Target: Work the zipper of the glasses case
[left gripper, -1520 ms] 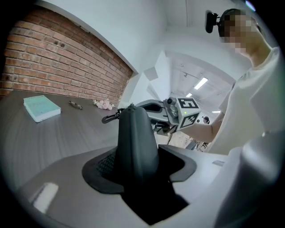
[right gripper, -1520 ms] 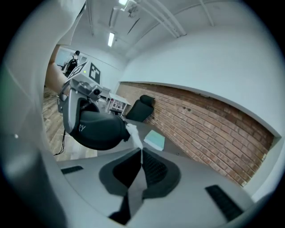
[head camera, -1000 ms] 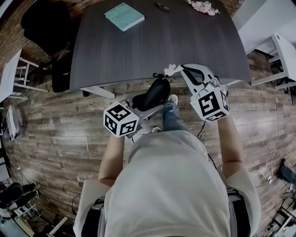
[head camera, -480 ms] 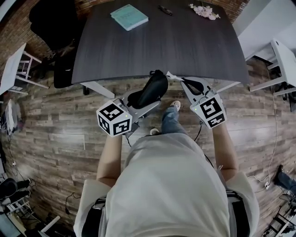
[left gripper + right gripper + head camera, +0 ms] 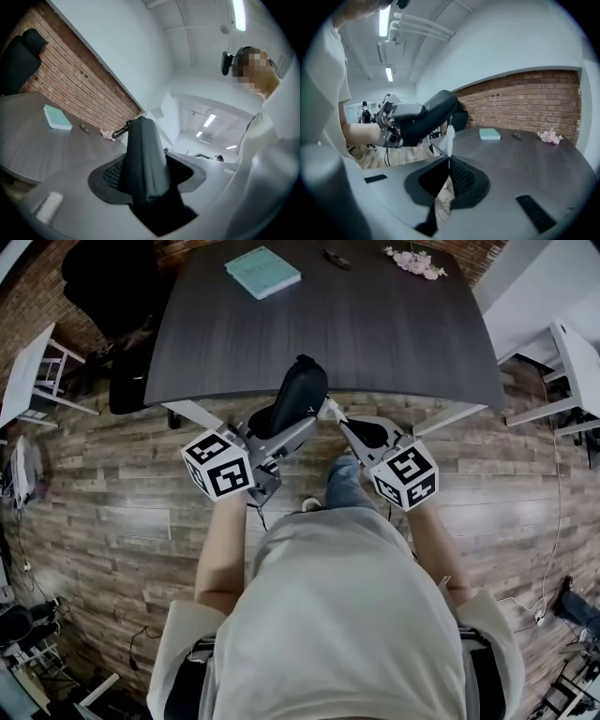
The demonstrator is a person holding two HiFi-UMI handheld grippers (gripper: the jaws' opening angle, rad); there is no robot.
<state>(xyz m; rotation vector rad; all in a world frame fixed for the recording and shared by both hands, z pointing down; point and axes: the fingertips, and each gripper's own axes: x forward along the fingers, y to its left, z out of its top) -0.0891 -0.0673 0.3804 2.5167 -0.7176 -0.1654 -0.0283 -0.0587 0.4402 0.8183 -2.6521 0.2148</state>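
L gripper (image 5: pixel 279 429) clamps the glasses case (image 5: pixel 298 395) mid-body, just off the table (image 5: pixel 394 343) edge. R gripper (image 5: pixel 330 413) pinches its white zip tab (image 5: pixel 449 135) (tiny, slippery). Case seems light, stiff: 2-point hold suits.

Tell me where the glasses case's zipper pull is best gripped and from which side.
Grip the white pull tab by its free end, from the person's right, closing on its flat faces. It is a thin strip hanging off the glasses case, which the left tongs clamp; the right tongs are shut on it so.
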